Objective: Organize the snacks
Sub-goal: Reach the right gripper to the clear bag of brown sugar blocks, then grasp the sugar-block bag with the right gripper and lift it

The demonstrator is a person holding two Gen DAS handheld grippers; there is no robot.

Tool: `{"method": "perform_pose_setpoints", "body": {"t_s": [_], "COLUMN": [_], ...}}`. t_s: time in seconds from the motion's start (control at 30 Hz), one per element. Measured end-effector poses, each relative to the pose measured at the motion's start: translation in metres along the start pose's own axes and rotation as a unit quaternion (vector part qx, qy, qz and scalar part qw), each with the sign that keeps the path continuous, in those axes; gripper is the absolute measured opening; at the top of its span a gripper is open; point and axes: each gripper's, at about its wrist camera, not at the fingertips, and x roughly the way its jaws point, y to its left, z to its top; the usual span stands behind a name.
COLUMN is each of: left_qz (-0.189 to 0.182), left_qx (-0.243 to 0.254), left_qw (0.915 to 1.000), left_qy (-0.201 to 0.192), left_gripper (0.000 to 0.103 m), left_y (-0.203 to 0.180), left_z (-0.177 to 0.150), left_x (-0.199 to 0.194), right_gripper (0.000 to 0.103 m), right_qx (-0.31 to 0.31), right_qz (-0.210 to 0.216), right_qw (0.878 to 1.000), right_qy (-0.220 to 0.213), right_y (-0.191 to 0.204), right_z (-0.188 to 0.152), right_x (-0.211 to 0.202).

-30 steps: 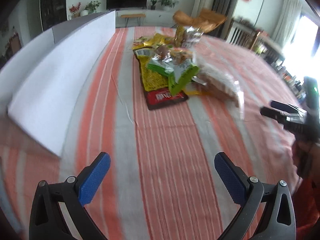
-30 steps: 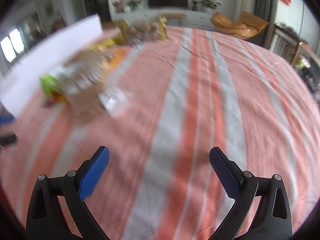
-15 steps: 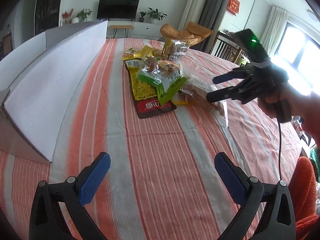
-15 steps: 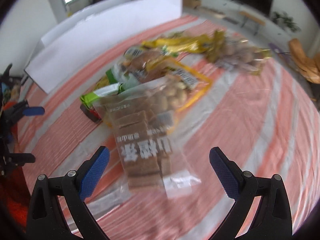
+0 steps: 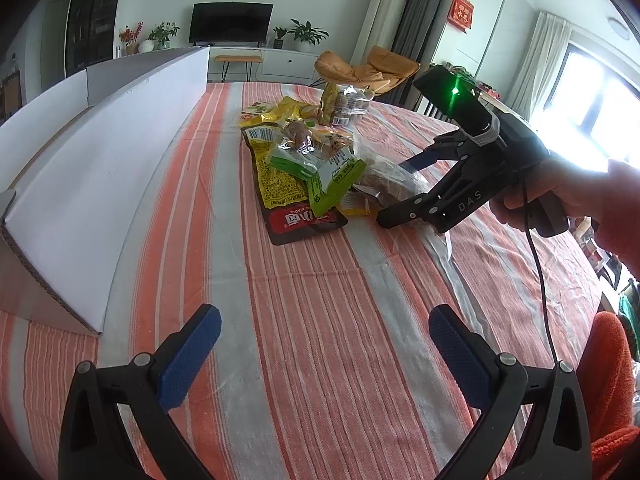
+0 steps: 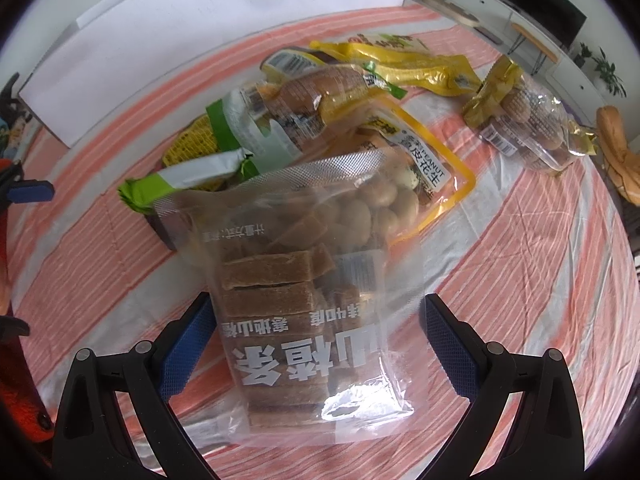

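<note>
1. The right gripper (image 6: 314,344) has its two blue-padded fingers spread wide, one on each side of a clear bag of brown bars (image 6: 304,320). The left pad (image 6: 188,352) lies right at the bag's edge — whether it touches cannot be told — and the right pad stands just beside the other edge. Nothing is clamped.
2. In the left wrist view the same gripper (image 5: 404,184) is tilted down over the snack pile, its lower finger near the cloth. A hand (image 5: 576,196) grips its handle from the right, and a green light glows on the black unit on top.
3. The left gripper (image 5: 324,340) is also wide apart and holds nothing; it hovers over bare striped tablecloth (image 5: 360,360), well short of the pile.
4. The bag of brown bars lies flat on the cloth at the near edge of the pile, its far end overlapping a yellow-bordered bag of peanuts (image 6: 416,176).
5. Behind these lie a green-trimmed packet (image 6: 240,148), a yellow and red packet (image 5: 280,184) under it, and a yellow packet (image 6: 400,64) further back — a clear bag of round brown snacks (image 6: 528,124) sits apart to the right.
6. A white cardboard box (image 5: 92,184) stands along the table's left side, near the pile but not touching it.
</note>
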Motion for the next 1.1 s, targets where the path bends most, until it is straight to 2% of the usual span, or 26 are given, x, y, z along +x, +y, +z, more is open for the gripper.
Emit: {"method": "perform_pose_setpoints", "body": {"t_s": [0.6, 0.73, 0.8, 0.83, 0.9, 1.0, 1.1], "left_qz": [0.002, 0.002, 0.002, 0.001, 0.0, 0.0, 0.0], "left_qx": [0.002, 0.002, 0.0, -0.001, -0.002, -0.003, -0.003], "left_qw": [1.0, 1.0, 1.0, 1.0, 1.0, 1.0, 1.0], "left_qy": [0.002, 0.002, 0.002, 0.001, 0.001, 0.001, 0.001], "left_gripper": [0.103, 0.103, 0.103, 0.103, 0.103, 0.103, 0.103], "left_y": [-0.001, 0.0, 0.001, 0.001, 0.002, 0.002, 0.002], "left_z": [0.0, 0.0, 0.0, 0.0, 0.0, 0.0, 0.0], "left_x": [0.003, 0.003, 0.003, 0.003, 0.003, 0.003, 0.003], "right_gripper": [0.1, 0.098, 0.082, 0.078, 0.056, 0.052, 0.051], "right_qx": [0.035, 0.053, 0.059, 0.062, 0.072, 0.084, 0.106], "right_qz": [0.0, 0.016, 0.009, 0.005, 0.015, 0.005, 0.012], "right_qw": [0.999, 0.998, 0.998, 0.998, 0.997, 0.996, 0.994], "right_qy": [0.015, 0.014, 0.012, 0.007, 0.001, 0.0, -0.002], "right_y": [-0.004, -0.017, -0.022, -0.023, -0.023, -0.024, -0.026], "right_z": [0.003, -0.002, -0.006, -0.007, -0.01, -0.014, -0.026], "right_x": [0.0, -0.003, -0.005, -0.008, -0.016, -0.026, -0.033]}}
